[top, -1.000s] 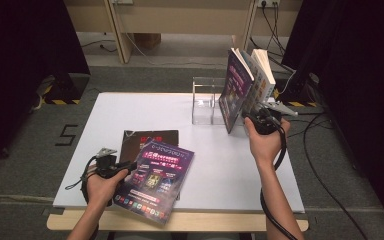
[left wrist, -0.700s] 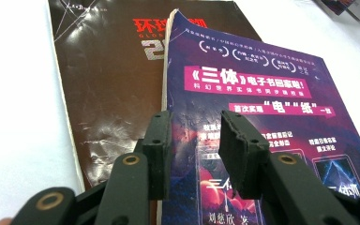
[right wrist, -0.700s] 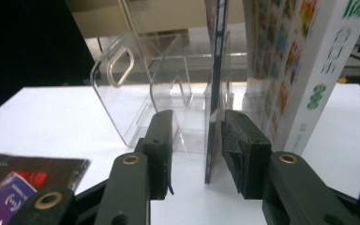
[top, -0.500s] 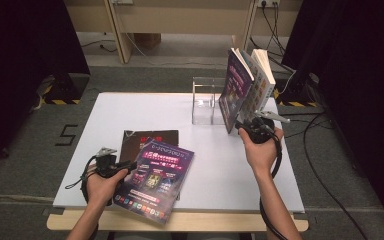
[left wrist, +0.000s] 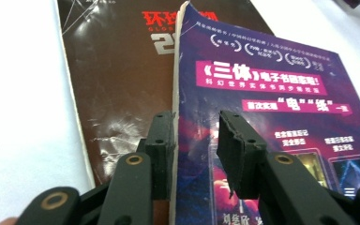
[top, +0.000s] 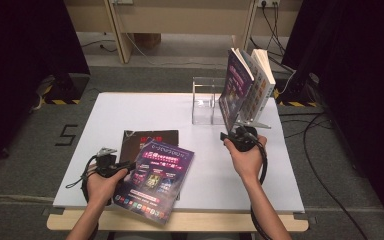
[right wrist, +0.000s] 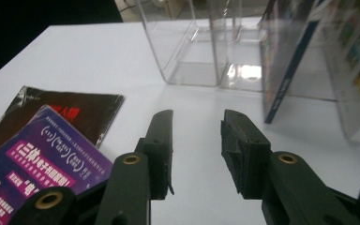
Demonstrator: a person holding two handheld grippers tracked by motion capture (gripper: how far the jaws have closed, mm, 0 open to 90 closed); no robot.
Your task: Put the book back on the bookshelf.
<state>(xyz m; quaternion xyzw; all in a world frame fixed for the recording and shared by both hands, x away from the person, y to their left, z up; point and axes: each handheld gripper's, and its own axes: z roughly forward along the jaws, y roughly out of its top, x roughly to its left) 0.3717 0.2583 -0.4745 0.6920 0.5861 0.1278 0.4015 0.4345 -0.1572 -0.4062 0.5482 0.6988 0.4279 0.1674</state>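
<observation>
A purple-covered book point(top: 156, 177) lies slanted at the table's front edge, partly on top of a dark brown book point(top: 141, 140). My left gripper point(top: 129, 166) is at the purple book's left edge. In the left gripper view that book point(left wrist: 272, 93) has its page edge between the jaws. My left gripper point(left wrist: 194, 126) has just been closing, and a gap still shows at the right jaw. The brown book point(left wrist: 122, 70) lies behind. My right gripper point(top: 232, 135) hovers open and empty over bare table, in front of the upright books. Its own view shows the right gripper point(right wrist: 197, 126) holding nothing.
A clear acrylic stand point(top: 204, 102) sits at the back of the white table point(top: 145, 110). A purple book point(top: 237, 90) and a pale one point(top: 261, 82) lean upright at its right side. In the right gripper view the stand point(right wrist: 192, 51) is ahead.
My right hand has come down and moved left, toward the person, away from the upright books. The left hand has stayed at the purple book's edge.
</observation>
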